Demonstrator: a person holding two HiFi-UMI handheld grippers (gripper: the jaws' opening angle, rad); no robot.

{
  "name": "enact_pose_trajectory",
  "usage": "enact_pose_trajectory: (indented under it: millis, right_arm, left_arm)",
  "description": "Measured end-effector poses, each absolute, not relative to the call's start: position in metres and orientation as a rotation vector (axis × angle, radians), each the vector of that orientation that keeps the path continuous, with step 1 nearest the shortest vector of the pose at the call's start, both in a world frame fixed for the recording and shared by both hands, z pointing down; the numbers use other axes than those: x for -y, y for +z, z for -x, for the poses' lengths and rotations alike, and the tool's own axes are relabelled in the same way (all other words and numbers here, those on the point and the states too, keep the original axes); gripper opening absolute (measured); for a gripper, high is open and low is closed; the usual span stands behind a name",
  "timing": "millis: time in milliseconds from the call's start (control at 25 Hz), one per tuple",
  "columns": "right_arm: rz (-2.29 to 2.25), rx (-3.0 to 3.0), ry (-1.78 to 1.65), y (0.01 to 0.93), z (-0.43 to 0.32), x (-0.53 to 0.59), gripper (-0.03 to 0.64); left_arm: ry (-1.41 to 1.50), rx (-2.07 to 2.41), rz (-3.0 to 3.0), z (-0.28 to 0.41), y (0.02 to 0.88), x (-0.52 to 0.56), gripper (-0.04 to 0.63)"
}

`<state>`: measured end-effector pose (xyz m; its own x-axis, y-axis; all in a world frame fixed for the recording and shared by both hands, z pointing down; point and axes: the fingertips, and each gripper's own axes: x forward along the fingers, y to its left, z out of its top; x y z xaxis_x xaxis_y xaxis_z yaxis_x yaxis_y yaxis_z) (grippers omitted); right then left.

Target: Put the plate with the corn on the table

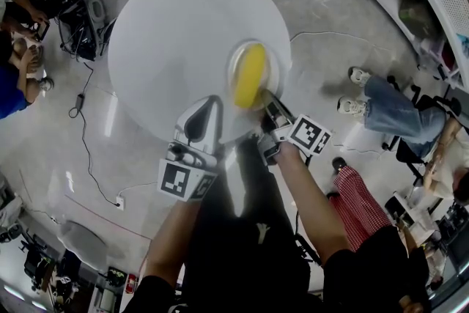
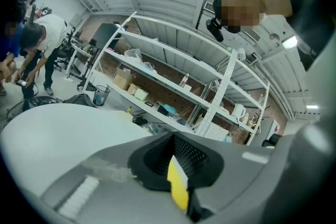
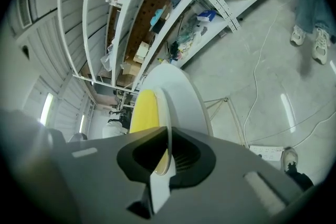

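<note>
On worktop [image 1: 176, 40], right side: plate [image 1: 232, 74] with corn [image 1: 250, 74] seems seated flat; right gripper [image 1: 267, 102] jaws clamp its near rim, likely steadying set-down. Left gripper [image 1: 208, 105] jaws together, empty, idle just beside.

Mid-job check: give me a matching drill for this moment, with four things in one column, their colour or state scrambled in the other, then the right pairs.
Things:
1. corn
2. table
3. right hand-held gripper
4. left hand-held gripper

Colour or state:
A. round and white
B. shut on the rim of the plate
C. jaws together, nothing between them
D. yellow

Pairs: 1-D, 2-A, 3-B, 4-C
</note>
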<state>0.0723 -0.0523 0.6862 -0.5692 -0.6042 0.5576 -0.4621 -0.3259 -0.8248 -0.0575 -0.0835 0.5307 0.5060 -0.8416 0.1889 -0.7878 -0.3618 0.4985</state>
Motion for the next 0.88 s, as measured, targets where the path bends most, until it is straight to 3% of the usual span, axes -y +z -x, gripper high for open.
enact_pose_trajectory:
  millis: [880]
  right_arm:
    - [1.564, -2.041, -1.940, 0.6829, -0.0645, 0.0543, 0.061]
  left_arm:
    - [-0.127, 1.305, -2.207, 0.0601, 0.5380, 0.0764, 0.003]
